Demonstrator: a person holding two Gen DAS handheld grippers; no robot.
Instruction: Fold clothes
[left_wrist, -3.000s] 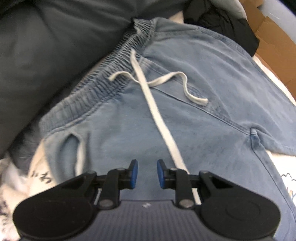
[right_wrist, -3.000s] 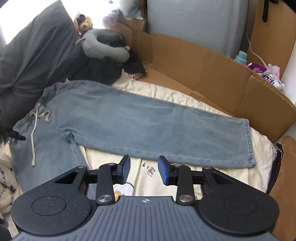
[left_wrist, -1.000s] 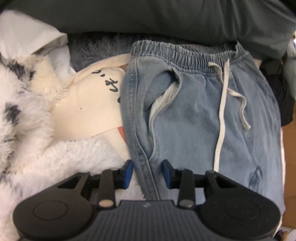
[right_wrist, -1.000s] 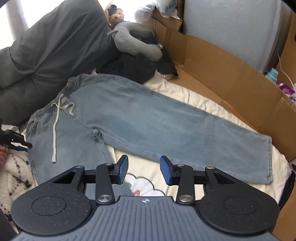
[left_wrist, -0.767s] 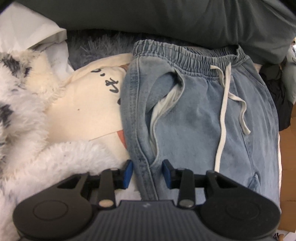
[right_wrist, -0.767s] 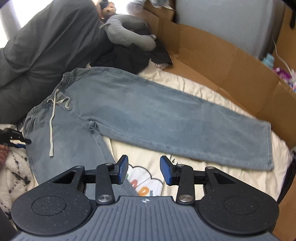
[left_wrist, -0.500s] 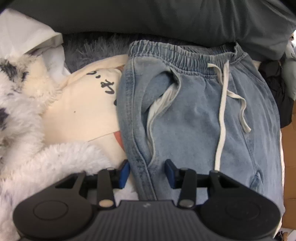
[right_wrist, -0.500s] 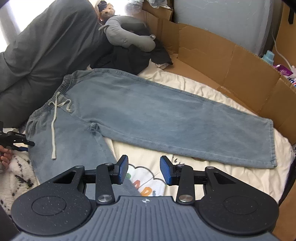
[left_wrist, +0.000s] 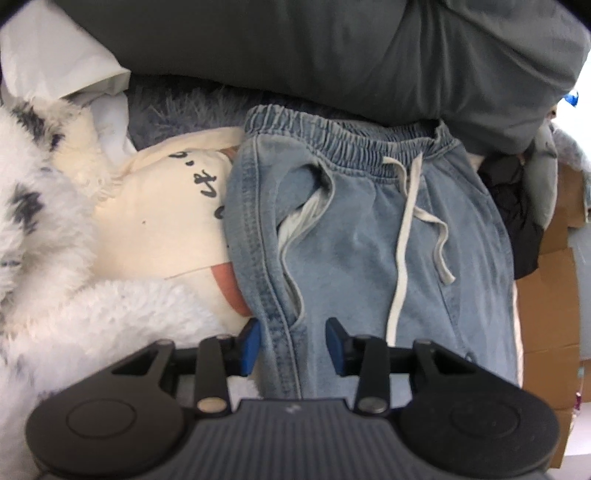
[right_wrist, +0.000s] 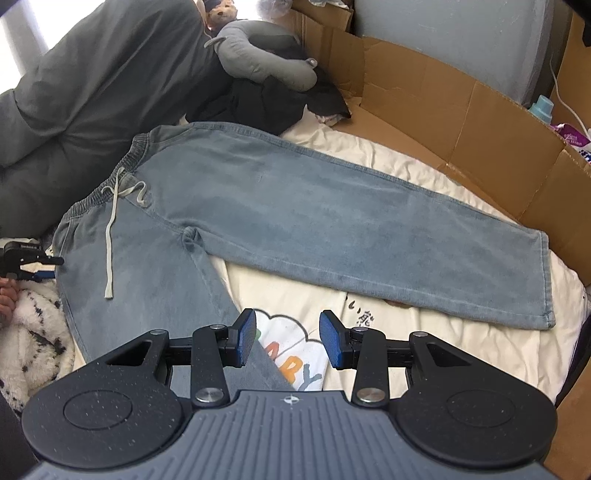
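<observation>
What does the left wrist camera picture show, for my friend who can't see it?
Light blue jeans with a white drawstring lie flat on a bed, waistband at the top. The left gripper stands open around their side seam, beside a fluffy white blanket and a cream sheet.

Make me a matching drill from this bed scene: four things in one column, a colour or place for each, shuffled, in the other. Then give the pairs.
Things
1. jeans
2. drawstring
3. neck pillow
4. left gripper

Descriptions
A. grey, lying on dark clothes by the cardboard
B. light blue, spread flat with the legs apart
C. straddling the side seam near the pocket
D. off-white, trailing down from the waistband

Pairs: 1-B, 2-D, 3-A, 4-C
</observation>
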